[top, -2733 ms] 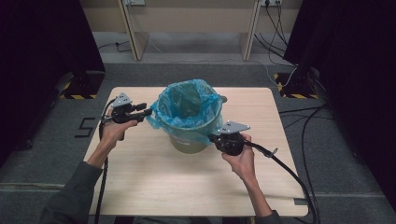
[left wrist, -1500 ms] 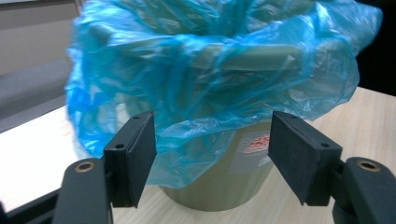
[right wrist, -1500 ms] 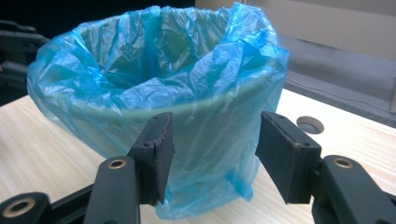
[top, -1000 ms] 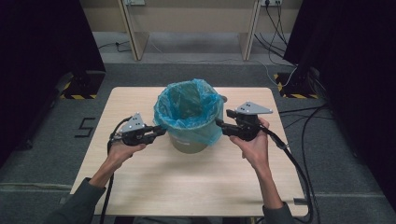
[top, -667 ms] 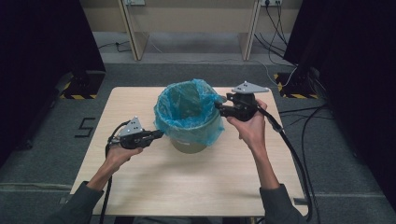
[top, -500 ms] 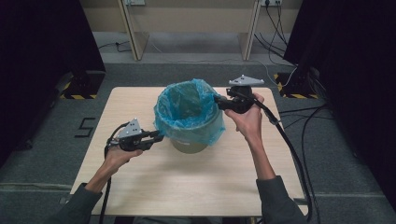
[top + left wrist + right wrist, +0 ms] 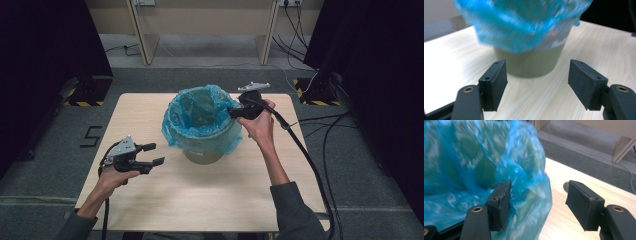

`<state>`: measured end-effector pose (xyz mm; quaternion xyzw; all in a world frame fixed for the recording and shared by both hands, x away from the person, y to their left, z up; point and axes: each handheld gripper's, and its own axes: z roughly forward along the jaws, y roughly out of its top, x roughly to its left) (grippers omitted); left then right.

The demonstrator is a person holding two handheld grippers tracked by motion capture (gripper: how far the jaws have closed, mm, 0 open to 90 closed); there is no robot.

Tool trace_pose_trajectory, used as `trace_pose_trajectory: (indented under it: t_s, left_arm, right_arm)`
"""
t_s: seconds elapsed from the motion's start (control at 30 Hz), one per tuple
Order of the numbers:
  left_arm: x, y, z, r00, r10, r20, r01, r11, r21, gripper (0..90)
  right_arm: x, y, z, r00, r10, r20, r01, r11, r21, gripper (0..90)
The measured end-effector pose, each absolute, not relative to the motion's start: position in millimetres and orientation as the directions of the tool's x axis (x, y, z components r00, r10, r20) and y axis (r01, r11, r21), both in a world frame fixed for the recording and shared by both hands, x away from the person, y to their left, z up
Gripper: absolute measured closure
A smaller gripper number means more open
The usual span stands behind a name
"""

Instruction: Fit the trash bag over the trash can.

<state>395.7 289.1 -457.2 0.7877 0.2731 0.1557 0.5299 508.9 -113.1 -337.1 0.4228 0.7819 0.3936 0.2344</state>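
Now the bin (image 7: 205,145) stands mid-desk, its blue bag (image 7: 200,122) folded over the rim. My right tool (image 7: 235,111) sits at the bin's far-right rim, jaws spread, with bag film beside one jaw and nothing pinched. My left tool (image 7: 152,155), also spread and empty, hangs off the bin's near-left side, well apart. The right hand is nearer, so I judge the rim grab falls to it.

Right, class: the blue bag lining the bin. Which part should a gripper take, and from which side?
Take the loose plastic folded over the rim of the blue bag, coming in from the side at rim height. The film hangs free of the bin wall there, so open jaws can likely straddle it, as the right gripper is placed to do.
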Motion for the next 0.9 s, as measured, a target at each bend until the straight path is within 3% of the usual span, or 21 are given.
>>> trace_pose_trajectory:
  t_s: [0.2, 0.4, 0.9]
  left_arm:
    - [392, 301, -475, 0.769, 0.638, -0.035, 0.31, -0.325, 0.894, 28.1]
    - [390, 313, -498, 0.713, 0.699, -0.053, 0.415, -0.361, 0.835, 23.1]
    - [384, 324, -518, 0.676, 0.735, -0.046, 0.489, -0.401, 0.775, 23.3]
  right_arm:
    - [503, -106, -316, -0.553, 0.832, -0.035, 0.428, 0.32, 0.845, 36.6]
    - [504, -82, -307, -0.607, 0.793, -0.058, 0.395, 0.363, 0.844, 35.3]
    - [525, -35, -312, -0.678, 0.733, -0.054, 0.424, 0.45, 0.786, 33.4]
